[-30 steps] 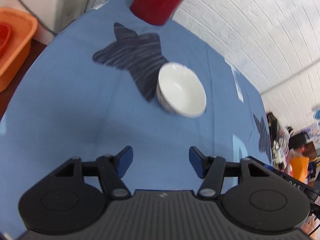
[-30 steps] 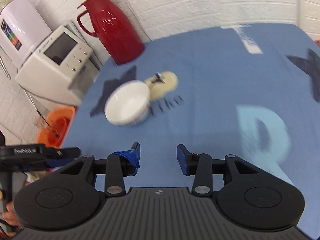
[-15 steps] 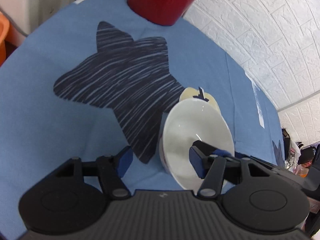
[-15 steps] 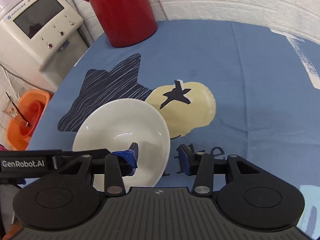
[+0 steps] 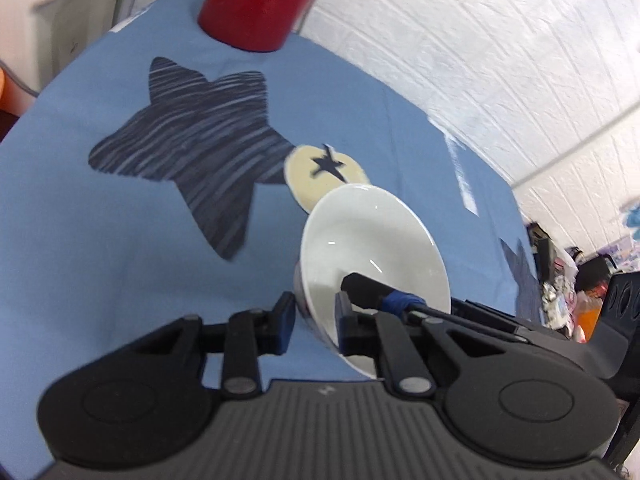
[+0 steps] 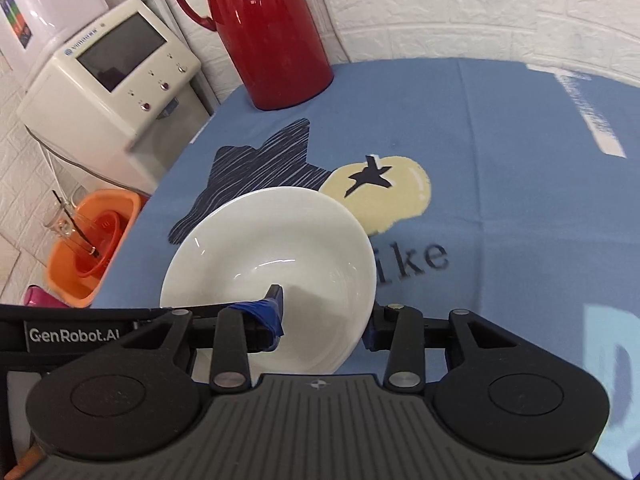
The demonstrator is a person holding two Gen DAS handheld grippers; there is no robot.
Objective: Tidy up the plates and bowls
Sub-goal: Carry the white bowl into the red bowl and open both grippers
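Both jaws pinch the white bowl point(image 5: 372, 248) at its rim; only the right wrist view shows the orange basin point(image 6: 94, 240) beside the table.

Bowl: a glossy white ceramic bowl point(image 5: 372, 248) sits tilted at near centre-right, its rim between the tongs.
Left tongs point(image 5: 314, 318): black with blue pads, closed on the bowl's near wall, one pad outside, one inside.
Right tongs point(image 5: 374, 292): a black finger with blue tape reaches into the bowl from the right.
Counter: blue cloth point(image 5: 100, 240) printed with a dark striped star point(image 5: 200, 148) and a cream circle point(image 5: 316, 176).
Far edge: a red cylindrical jug point(image 5: 260, 4) against a white brick wall point(image 5: 480, 52).
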